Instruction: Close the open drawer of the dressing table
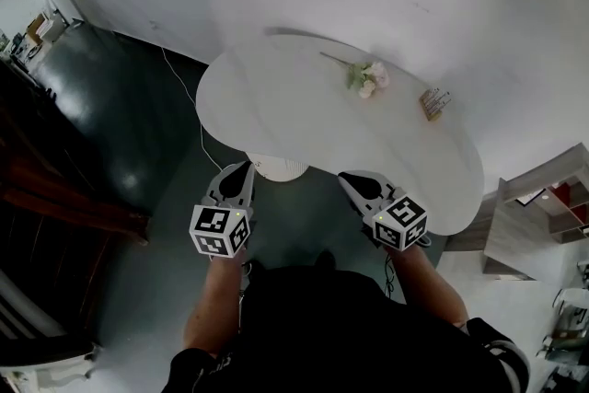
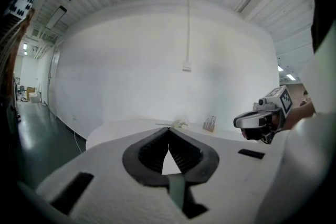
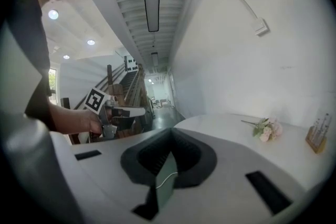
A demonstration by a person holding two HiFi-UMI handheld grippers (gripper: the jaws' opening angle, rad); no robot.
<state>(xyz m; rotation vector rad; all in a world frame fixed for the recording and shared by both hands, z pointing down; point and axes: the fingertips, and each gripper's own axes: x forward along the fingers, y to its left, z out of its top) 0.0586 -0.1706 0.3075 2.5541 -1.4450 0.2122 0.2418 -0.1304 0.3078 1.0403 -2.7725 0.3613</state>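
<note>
At the near edge of the white, rounded dressing table [image 1: 276, 106], left gripper [image 1: 243, 170] and right gripper [image 1: 350, 180] hover closed and empty, apparently poised to push. Open drawer not visible, presumably beneath the tabletop.

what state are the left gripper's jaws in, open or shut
Shut. In the left gripper view the left gripper has its two jaws meeting at the tips, with nothing held between them.

White rounded dressing table [image 1: 304, 120], pale flower sprig [image 1: 368, 78] lying on top, small rack [image 1: 435, 102] further right
</note>
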